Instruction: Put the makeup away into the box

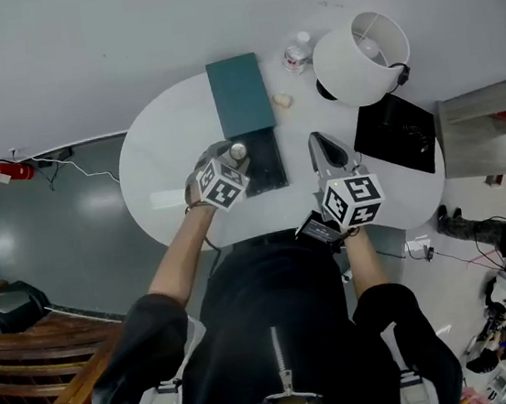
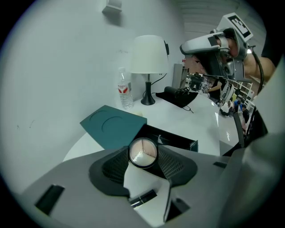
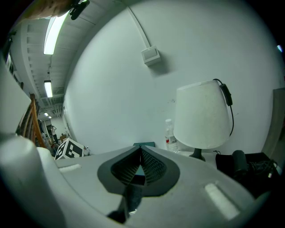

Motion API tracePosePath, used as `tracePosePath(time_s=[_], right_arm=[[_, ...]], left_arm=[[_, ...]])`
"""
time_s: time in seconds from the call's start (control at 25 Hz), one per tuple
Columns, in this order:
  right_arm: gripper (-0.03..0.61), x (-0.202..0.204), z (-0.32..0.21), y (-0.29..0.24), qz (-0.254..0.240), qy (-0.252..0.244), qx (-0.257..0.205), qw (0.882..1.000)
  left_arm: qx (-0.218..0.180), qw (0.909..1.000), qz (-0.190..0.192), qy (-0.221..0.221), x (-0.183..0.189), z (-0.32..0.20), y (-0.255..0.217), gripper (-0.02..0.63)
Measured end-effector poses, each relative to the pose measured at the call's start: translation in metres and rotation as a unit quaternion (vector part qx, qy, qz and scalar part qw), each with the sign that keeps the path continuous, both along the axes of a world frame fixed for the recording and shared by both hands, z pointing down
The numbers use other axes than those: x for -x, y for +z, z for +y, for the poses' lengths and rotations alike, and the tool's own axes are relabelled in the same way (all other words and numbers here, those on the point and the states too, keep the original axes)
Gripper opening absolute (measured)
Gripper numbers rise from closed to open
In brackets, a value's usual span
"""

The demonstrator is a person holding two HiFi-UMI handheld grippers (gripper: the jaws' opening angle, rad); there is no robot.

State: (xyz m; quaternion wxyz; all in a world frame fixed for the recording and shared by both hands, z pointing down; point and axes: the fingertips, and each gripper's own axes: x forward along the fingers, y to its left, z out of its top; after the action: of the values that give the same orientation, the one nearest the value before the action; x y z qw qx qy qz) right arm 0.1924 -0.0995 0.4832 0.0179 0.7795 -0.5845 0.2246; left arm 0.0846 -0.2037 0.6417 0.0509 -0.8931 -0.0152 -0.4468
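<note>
One compact [image 2: 143, 153] pinched betw. left gripper [image 2: 143, 150] jaws, part-open, near box [image 2: 176, 138].

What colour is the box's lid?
The lid is dark teal; the left gripper view shows it best.

One white bench [image 1: 160, 162] was counted. Upon it were counted one open dark box [image 1: 268, 165], one teal lid [image 1: 239, 95] at twelve o'clock from the box, one black tube [image 2: 143, 198], one small beige piece [image 1: 283, 100], one bottle [image 1: 296, 54], one lamp [image 1: 359, 58] and one black bag [image 1: 396, 131]. One round compact [image 2: 143, 152] and two grippers, the left gripper [image 1: 236, 155] and the right gripper [image 3: 141, 162], were also counted.
</note>
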Motion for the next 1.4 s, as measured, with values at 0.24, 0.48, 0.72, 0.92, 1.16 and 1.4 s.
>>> tracePosePath(time_s=[0.24, 0.48, 0.72, 0.92, 1.16, 1.4], right_arm=[[0.006, -0.011, 0.012, 0.003, -0.003, 0.016, 0.002, 1.000], [0.006, -0.022, 0.022, 0.007, -0.008, 0.028, 0.005, 1.000], [0.006, -0.027, 0.024, 0.013, -0.012, 0.029, 0.012, 0.999], [0.006, -0.032, 0.025, 0.016, -0.014, 0.030, 0.017, 0.999], [0.006, -0.042, 0.025, 0.018, -0.015, 0.035, 0.018, 0.999], [0.006, -0.042, 0.021, 0.018, -0.016, 0.029, 0.021, 0.999]], left_arm=[[-0.002, 0.9995, -0.018, 0.028, -0.021, 0.014, 0.018, 0.215], [-0.009, 0.9973, -0.060, 0.041, -0.033, 0.021, 0.049, 0.215], [-0.006, 0.9947, -0.088, 0.053, -0.045, 0.030, 0.074, 0.215], [-0.007, 0.9938, -0.101, 0.046, -0.050, 0.028, 0.085, 0.215], [-0.015, 0.9922, -0.112, 0.052, -0.052, 0.026, 0.094, 0.215], [-0.026, 0.9920, -0.110, 0.056, -0.051, 0.029, 0.094, 0.226]])
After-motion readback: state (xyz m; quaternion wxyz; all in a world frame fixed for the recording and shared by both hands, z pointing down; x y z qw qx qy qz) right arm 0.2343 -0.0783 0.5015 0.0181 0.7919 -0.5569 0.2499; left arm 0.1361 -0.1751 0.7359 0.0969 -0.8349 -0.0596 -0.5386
